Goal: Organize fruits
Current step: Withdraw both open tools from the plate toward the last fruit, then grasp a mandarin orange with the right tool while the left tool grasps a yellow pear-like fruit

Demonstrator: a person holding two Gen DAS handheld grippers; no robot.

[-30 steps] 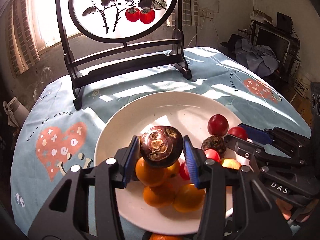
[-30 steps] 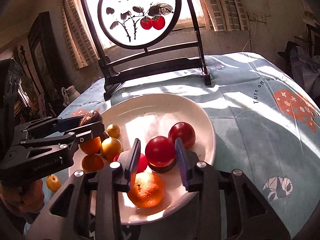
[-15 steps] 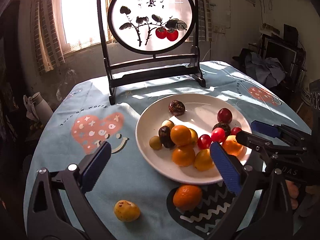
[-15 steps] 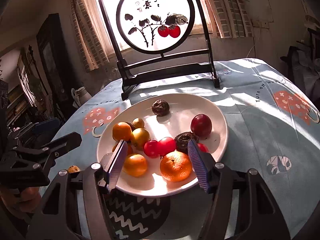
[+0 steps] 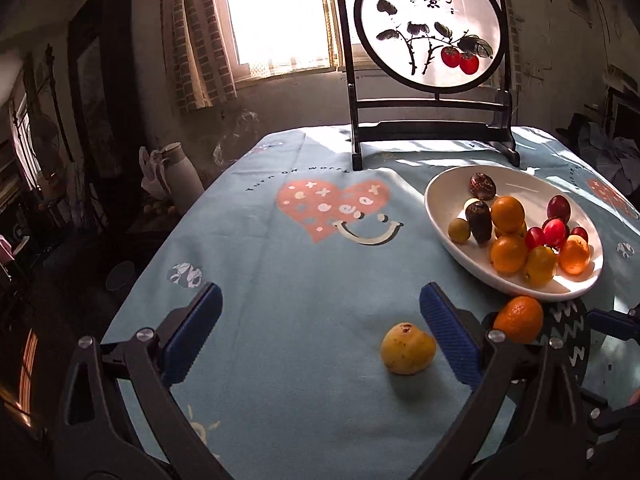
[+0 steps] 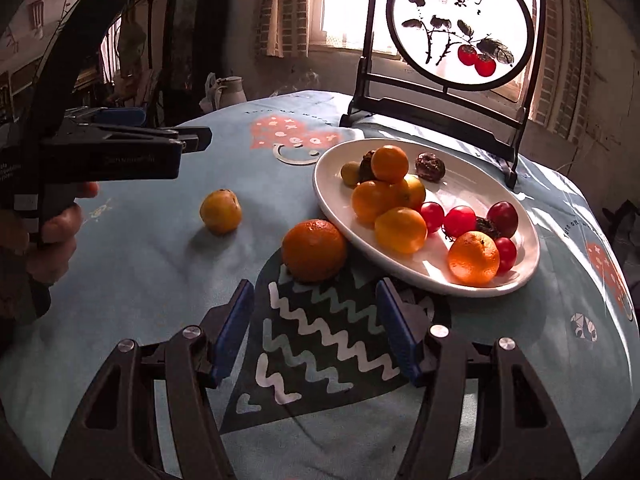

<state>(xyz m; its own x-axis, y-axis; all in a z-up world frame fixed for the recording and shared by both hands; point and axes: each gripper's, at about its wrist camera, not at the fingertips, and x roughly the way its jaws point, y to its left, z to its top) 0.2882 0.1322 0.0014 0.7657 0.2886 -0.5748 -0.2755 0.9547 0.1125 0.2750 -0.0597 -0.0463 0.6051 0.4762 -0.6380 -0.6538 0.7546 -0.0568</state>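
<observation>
On the worktop (image 5: pixel 280 280), covered by a pale blue cloth printed with a pink heart, your white plate (image 6: pixel 516 216) sits to the right with most of the fruit on it: oranges piled toward its near-left side, several small red fruits (image 6: pixel 460 221) along the middle, and dark brown wrinkled ones, one of which lies alone toward the far rim (image 6: pixel 430 167). Two fruits are off the plate on the cloth. A loose orange (image 6: pixel 314 250) rests just beside the plate's near edge, at the top of the dark zigzag patch, and a yellow fruit (image 5: pixel 407 347) lies further left, apart from it. Your left gripper (image 5: pixel 320 332) stands spread wide with nothing between its blue pads; the yellow fruit lies on the cloth just inside its right finger. Its jaws have just been opening. Your right gripper (image 6: pixel 316 328) is about half spread and empty, its jaws also just opened wider, pointing at the loose orange, which lies ahead of the fingertips without touching them. Behind the plate a dark wooden stand holds a round painted screen (image 5: pixel 430 26) against the bright window.
</observation>
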